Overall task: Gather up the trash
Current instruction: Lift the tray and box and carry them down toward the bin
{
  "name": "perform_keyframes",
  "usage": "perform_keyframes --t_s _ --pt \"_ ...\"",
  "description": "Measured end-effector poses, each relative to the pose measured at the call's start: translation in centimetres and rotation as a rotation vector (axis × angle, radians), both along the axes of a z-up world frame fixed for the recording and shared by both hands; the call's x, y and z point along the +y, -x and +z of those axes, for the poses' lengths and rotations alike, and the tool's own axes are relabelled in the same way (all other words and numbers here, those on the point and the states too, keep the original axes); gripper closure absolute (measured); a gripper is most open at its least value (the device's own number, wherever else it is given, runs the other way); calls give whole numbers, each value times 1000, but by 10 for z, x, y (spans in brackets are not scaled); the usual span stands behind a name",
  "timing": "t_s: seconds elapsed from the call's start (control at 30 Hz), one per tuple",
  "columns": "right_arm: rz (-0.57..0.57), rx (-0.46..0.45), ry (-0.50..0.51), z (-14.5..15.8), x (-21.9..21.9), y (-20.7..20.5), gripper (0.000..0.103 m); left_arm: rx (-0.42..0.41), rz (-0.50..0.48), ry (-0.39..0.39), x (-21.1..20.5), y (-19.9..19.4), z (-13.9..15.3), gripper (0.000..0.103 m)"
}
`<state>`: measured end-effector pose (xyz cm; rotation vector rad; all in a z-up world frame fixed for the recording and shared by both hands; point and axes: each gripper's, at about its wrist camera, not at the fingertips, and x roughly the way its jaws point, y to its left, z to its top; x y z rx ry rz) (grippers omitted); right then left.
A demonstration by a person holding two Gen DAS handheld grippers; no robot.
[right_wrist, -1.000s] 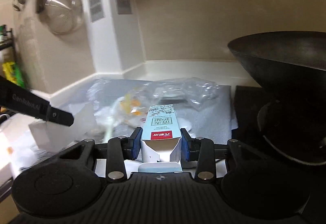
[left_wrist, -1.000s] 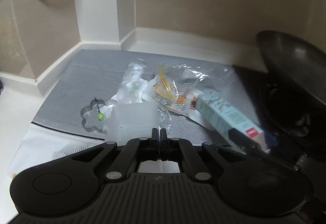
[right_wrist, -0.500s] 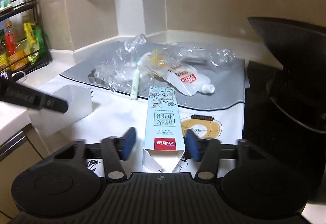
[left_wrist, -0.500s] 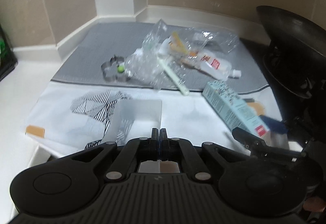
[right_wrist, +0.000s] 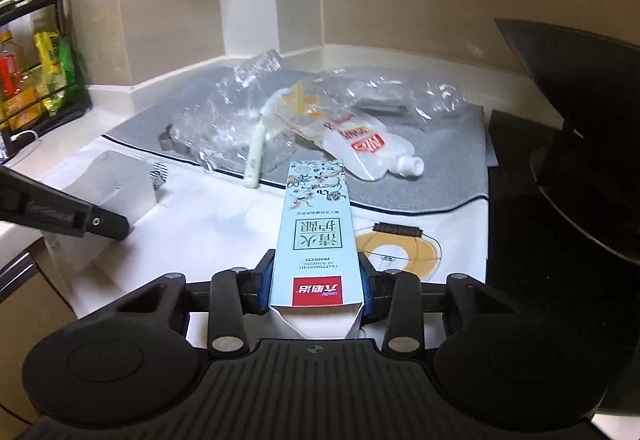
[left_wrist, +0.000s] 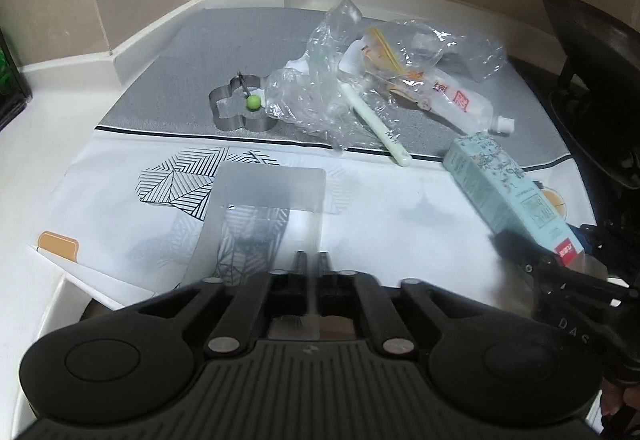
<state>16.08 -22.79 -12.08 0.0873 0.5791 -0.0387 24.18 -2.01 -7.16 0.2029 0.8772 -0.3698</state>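
Right gripper is clamped on the near end of the carton, that pale blue box with the red label. Its jaws have just been closing, and now the blue pads press on both sides of it. The carton sticks out forward over the white mat, its far tip near the edge of the grey mat.

Left gripper is squeezed together on a thin edge of a clear plastic box, which hangs in front of it over the white mat's black line pattern. You can see the pattern right through it.

The rest of the trash sits on the grey mat, past the carton's tip:
- a squeeze pouch with red print and a white cap, lying flat just beyond the carton
- a pale green stick to the left of the carton's tip, crossing from the grey mat onto the white one
- crumpled clear wrap piled over and around the pouch and the top of the stick
- a metal flower-shaped ring with a green bead, left of the wrap and touching it

A black wok stands to the right of the carton, off the mats. Everything is on the counter.
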Motion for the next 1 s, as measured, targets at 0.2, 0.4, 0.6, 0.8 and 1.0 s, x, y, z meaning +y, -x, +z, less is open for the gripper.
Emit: perform_keyframes --t_s 0.2,0.4,0.6,0.8,1.0 --pt "18 -84 -41 21 4 17 61 -104 37 46 17 39 37 103" --pt "109 -193 -70 56 23 52 61 -207 84 131 47 101 83 103" --pt "240 -277 -118 89 46 101 61 -260 149 205 84 167 110 103" --pt "392 -281 -169 101 73 156 61 -299 226 192 124 237 116 103" --pt "507 -188 -186 85 101 192 61 -278 324 170 157 289 94 103"
